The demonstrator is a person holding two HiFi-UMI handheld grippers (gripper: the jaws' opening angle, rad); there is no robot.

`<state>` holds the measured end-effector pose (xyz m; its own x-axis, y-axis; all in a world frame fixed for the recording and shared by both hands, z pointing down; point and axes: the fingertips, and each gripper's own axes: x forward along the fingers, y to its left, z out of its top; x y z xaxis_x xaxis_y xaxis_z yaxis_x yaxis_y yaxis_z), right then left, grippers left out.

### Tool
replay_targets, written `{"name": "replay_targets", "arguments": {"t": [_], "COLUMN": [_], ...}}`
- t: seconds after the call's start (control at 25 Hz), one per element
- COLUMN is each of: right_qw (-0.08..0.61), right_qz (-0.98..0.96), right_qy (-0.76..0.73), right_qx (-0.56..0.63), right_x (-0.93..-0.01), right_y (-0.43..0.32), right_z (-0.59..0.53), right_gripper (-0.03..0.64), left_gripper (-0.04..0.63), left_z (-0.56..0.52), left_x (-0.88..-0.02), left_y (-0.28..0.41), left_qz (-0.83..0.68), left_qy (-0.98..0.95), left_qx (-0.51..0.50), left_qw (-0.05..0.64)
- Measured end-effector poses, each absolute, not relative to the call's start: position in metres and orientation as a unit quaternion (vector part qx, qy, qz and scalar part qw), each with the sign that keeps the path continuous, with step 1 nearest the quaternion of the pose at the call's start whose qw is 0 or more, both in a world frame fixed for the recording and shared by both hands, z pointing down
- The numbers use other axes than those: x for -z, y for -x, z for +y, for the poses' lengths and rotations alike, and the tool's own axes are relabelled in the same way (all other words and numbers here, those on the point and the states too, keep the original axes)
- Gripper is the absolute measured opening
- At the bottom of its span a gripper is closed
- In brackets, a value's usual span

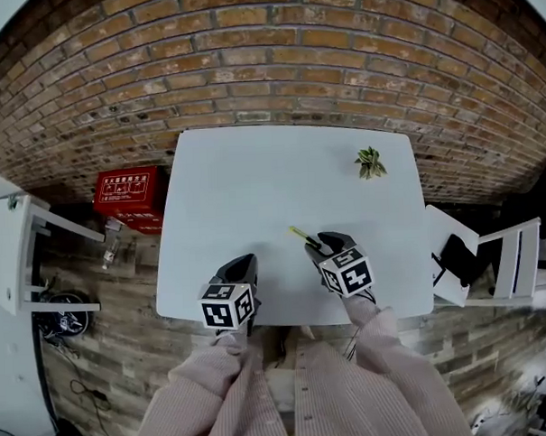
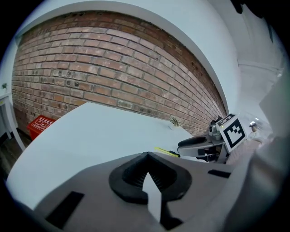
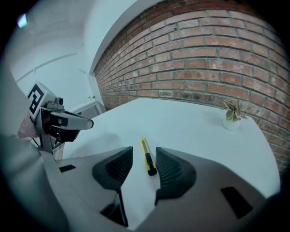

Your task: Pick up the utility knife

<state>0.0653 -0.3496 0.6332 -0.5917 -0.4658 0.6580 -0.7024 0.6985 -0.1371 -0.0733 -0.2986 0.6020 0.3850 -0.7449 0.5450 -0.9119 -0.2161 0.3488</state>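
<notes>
The right gripper [image 3: 143, 159] is held with its jaws apart. The utility knife [image 3: 146, 152] is seen lying on the table [image 3: 190, 122] between the jaw tips, ungripped. The left gripper [image 2: 147, 174] is held closed and empty.

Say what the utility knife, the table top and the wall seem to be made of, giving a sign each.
Utility knife: probably plastic, uniform yellow body with black end. Table top: smooth matte white, possibly laminate; no grain shows. Wall: rough reddish brick, pale mortar joints.
</notes>
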Motion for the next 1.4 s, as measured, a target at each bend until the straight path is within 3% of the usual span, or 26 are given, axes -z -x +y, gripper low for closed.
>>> {"name": "replay_targets", "arguments": {"t": [0.68,1.2,1.4], "right_qw": [0.398,0.411,0.409], "right_qz": [-0.85,-0.85,-0.847], "right_qy": [-0.297,-0.285,-0.295], "right_qx": [-0.173,-0.164,-0.168], "right_x": [-0.669,-0.67,-0.671], "right_y": [-0.053,-0.047,-0.048], "right_z": [-0.356,-0.351,-0.35], "right_gripper": [0.143,0.069,0.069], "left_gripper": [-0.008,-0.008,-0.008], "left_z": [-0.313,-0.313,-0.311], "left_x": [-0.62,-0.619,-0.617], "left_y": [0.075,0.078,0.078], "left_qz": [-0.508,-0.507,-0.507], "left_qy": [-0.775,-0.777,-0.778], "left_qx": [-0.147,-0.147,-0.145], "left_qw": [0.346,0.343,0.341]}}
